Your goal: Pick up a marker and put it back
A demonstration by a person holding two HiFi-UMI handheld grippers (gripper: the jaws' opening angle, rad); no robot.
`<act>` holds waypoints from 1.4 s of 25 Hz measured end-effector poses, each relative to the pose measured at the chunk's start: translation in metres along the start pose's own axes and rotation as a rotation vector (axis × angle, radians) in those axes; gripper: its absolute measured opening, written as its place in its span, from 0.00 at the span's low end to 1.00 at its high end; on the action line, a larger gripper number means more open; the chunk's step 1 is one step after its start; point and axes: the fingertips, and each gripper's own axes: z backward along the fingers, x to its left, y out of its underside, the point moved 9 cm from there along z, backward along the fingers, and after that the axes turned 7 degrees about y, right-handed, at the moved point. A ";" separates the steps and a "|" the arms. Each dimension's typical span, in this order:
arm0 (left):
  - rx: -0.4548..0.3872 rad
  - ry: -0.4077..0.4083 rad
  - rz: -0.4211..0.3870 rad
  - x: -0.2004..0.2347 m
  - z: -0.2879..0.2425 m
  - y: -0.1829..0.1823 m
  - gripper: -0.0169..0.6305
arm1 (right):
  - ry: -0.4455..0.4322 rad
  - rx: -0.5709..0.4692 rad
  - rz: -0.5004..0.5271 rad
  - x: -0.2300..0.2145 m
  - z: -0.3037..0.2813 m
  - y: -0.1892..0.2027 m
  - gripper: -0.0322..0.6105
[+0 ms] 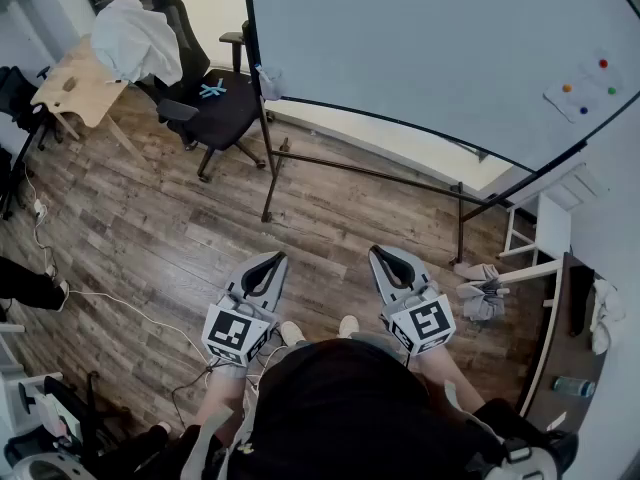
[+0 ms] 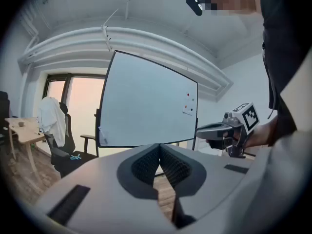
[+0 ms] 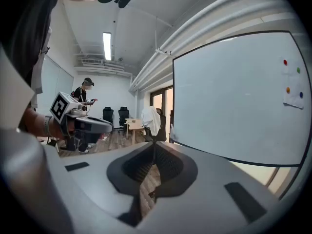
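Observation:
I cannot pick out a marker in any view. The whiteboard (image 1: 440,48) stands on a dark frame ahead of me, also in the left gripper view (image 2: 146,106) and the right gripper view (image 3: 234,96). A small pale holder or eraser (image 1: 270,83) hangs at its left edge. My left gripper (image 1: 271,259) and right gripper (image 1: 382,253) are held side by side over the wooden floor, well short of the board. Each has its jaws shut tip to tip on nothing, as the left gripper (image 2: 159,148) and right gripper (image 3: 153,146) show in their own views.
Coloured magnets (image 1: 590,78) and a paper sheet sit at the board's right end. A black office chair (image 1: 215,108) with a blue thing on its seat, a wooden table (image 1: 80,83), floor cables (image 1: 120,303), a white stool (image 1: 540,228) and crumpled cloths (image 1: 480,293) surround me.

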 end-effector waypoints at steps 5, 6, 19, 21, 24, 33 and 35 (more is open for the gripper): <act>0.004 0.003 -0.002 0.017 0.027 0.005 0.04 | 0.005 -0.005 0.007 0.028 -0.011 -0.005 0.09; 0.005 0.002 -0.002 0.020 0.033 0.006 0.04 | 0.003 -0.006 0.007 0.034 -0.014 -0.004 0.09; -0.026 -0.102 0.058 0.067 0.112 0.032 0.04 | -0.044 -0.032 0.019 0.105 -0.074 -0.016 0.09; -0.022 -0.134 0.071 0.075 0.120 0.037 0.04 | -0.058 -0.039 0.021 0.110 -0.088 -0.017 0.09; -0.005 -0.169 0.057 0.096 0.124 0.040 0.04 | -0.075 -0.054 0.017 0.112 -0.116 -0.017 0.12; 0.035 -0.193 0.060 0.182 0.102 0.035 0.04 | -0.085 -0.062 -0.012 0.100 -0.229 -0.024 0.16; 0.049 -0.182 0.056 0.205 0.093 0.030 0.04 | -0.083 -0.063 -0.015 0.094 -0.256 -0.031 0.16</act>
